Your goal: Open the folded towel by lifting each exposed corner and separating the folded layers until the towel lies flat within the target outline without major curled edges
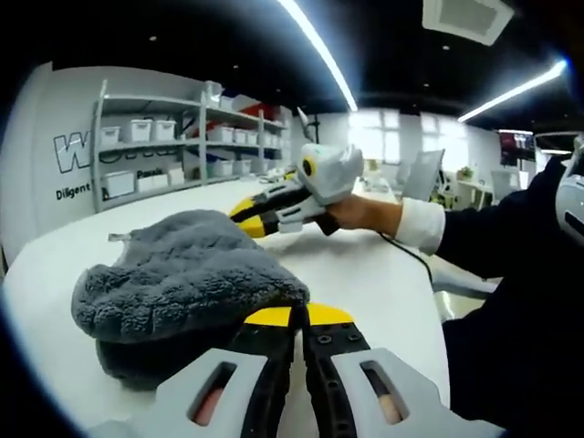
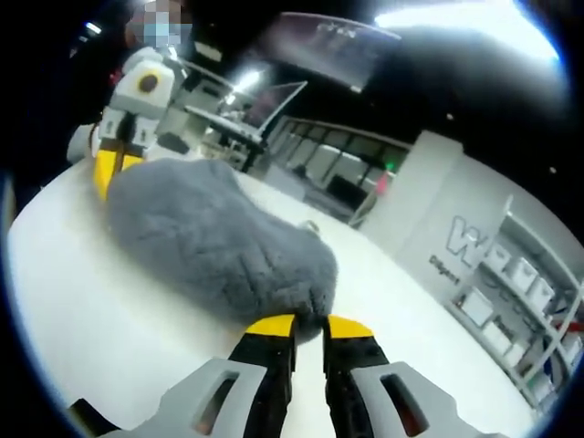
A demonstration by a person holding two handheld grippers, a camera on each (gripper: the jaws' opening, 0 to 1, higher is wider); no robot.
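Note:
A fluffy grey towel (image 1: 182, 274) lies bunched and folded on the white table (image 1: 365, 265). In the left gripper view my left gripper (image 1: 299, 318) has its yellow-tipped jaws pressed together on the towel's near edge. Across the towel, a hand holds my right gripper (image 1: 245, 217) with its tips at the far edge. In the right gripper view the towel (image 2: 210, 237) runs away from my right gripper (image 2: 310, 327), whose jaws pinch a fold of it. My left gripper (image 2: 111, 169) sits at the towel's opposite end.
Shelves with white bins (image 1: 155, 137) stand behind the table against a lettered wall (image 2: 474, 246). The person's dark sleeve (image 1: 511, 237) fills the right side. The table's rounded edge (image 1: 36, 301) curves close to the towel on the left.

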